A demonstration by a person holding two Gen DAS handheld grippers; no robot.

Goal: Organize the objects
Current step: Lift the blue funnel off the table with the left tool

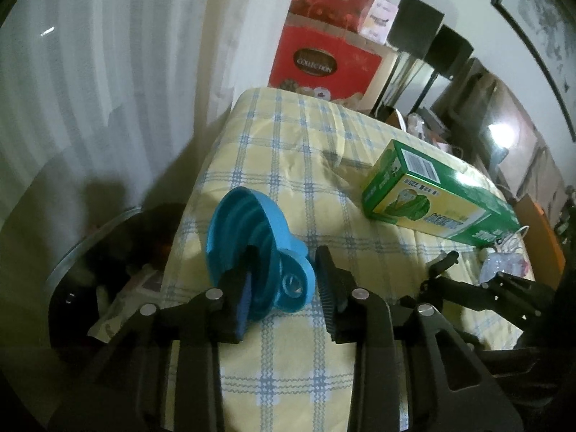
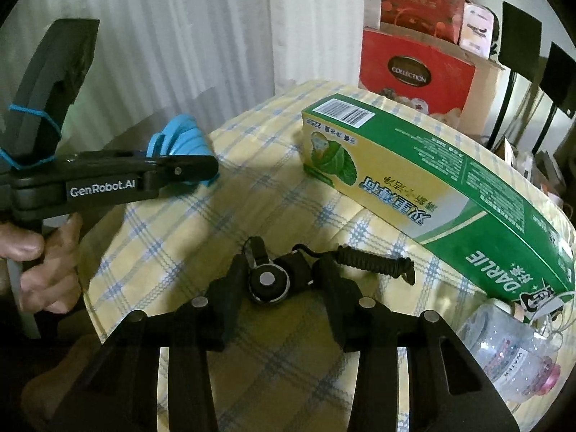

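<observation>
Left gripper (image 1: 284, 288) pinched blue funnel (image 1: 252, 248) near cloth's (image 1: 288, 144) left edge, for lifting. Right gripper (image 2: 277, 288) half-open around black gadget (image 2: 268, 282), pads apart.

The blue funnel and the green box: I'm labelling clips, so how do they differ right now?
The blue funnel is round, ribbed and small; the green box is long, straight-edged and much larger. The funnel is tipped on edge between the left gripper's fingers, its rim against one pad; the box lies flat, untouched. The box carries print and a barcode; the funnel is plain. Both are over the checked cloth.
</observation>
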